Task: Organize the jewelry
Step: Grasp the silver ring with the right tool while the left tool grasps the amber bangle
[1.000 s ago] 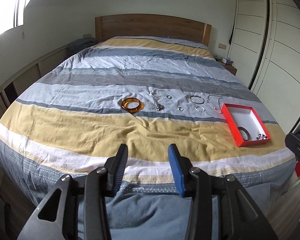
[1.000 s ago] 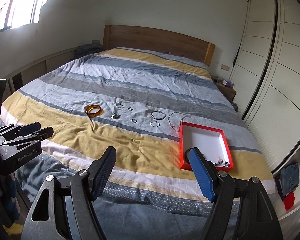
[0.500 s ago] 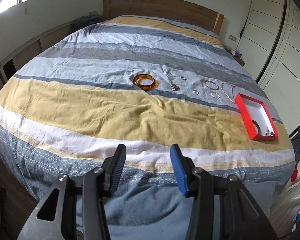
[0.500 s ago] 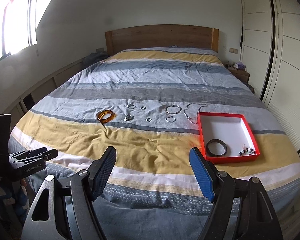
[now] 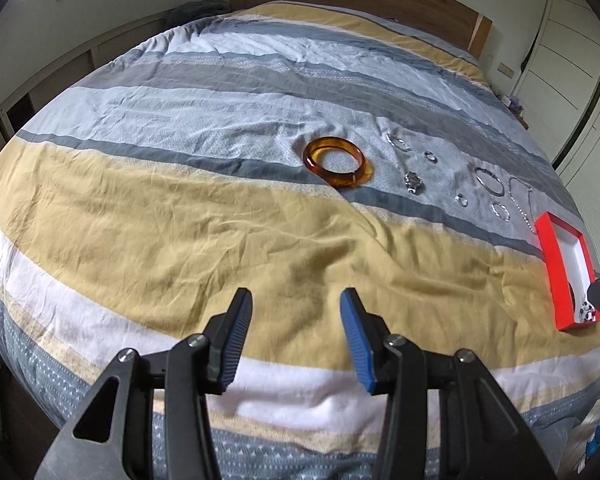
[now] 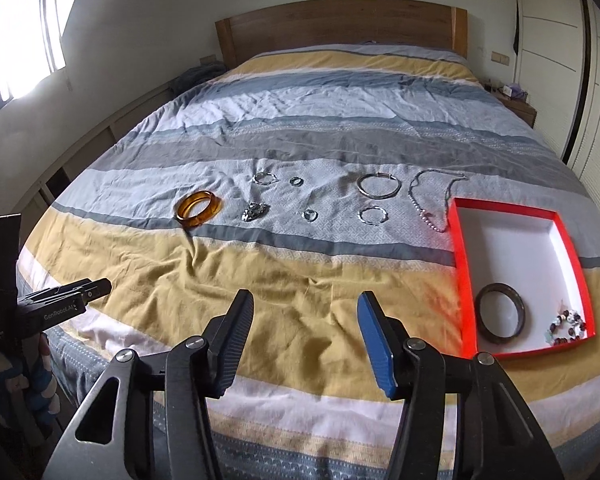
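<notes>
left gripper [image 6: 96,287], "GenRobot.AI" label, jaws apart

Duvet [image 6: 260,280]: stripes of yellow, white, grey and blue-grey, with a fine white triangle print on the blue border. Bangle [image 6: 198,209]: translucent amber. Box [image 6: 462,280]: red outside, white inside. Ring in box [image 6: 500,314]: dark grey. Headboard [image 6: 340,24]: brown wood. Gripper pads [image 6: 374,344]: blue, ribbed.

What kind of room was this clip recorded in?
A bedroom, most likely: a large bed with a striped yellow, grey and white duvet, a wooden headboard against the wall, and tall white wardrobe doors alongside.
</notes>
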Action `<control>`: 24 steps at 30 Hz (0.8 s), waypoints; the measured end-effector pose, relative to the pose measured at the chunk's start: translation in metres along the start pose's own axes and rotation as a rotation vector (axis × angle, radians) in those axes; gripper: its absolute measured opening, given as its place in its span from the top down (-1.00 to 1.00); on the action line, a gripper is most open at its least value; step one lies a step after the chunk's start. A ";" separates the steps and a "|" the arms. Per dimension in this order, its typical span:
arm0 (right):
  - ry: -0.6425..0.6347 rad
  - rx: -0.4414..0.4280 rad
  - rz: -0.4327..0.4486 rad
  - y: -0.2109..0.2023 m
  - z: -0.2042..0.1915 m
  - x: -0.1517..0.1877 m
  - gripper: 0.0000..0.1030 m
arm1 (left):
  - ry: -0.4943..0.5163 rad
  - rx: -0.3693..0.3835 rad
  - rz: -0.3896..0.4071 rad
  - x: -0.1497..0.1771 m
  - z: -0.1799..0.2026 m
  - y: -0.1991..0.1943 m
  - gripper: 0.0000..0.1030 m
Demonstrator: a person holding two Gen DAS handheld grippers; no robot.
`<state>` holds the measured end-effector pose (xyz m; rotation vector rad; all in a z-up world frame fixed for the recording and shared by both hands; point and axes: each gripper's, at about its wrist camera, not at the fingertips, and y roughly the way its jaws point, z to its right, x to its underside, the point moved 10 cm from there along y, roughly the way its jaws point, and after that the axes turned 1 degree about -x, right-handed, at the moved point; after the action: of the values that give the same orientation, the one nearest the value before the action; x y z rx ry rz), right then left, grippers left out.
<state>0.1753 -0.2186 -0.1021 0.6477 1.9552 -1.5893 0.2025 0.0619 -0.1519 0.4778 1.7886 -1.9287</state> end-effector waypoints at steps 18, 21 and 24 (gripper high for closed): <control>0.009 -0.051 -0.036 0.143 -0.009 -0.058 0.20 | -0.006 -0.018 0.018 -0.121 0.000 0.113 0.15; 0.029 -0.051 -0.057 0.173 -0.004 -0.062 0.22 | 0.002 -0.034 0.000 -0.125 -0.001 0.135 0.15; 0.040 -0.044 -0.084 0.200 0.002 -0.060 0.26 | 0.014 -0.043 -0.019 -0.122 -0.001 0.155 0.15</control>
<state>0.3526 -0.1844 -0.2074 0.5913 2.0653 -1.5891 0.3897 0.0677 -0.2144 0.4615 1.8461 -1.8999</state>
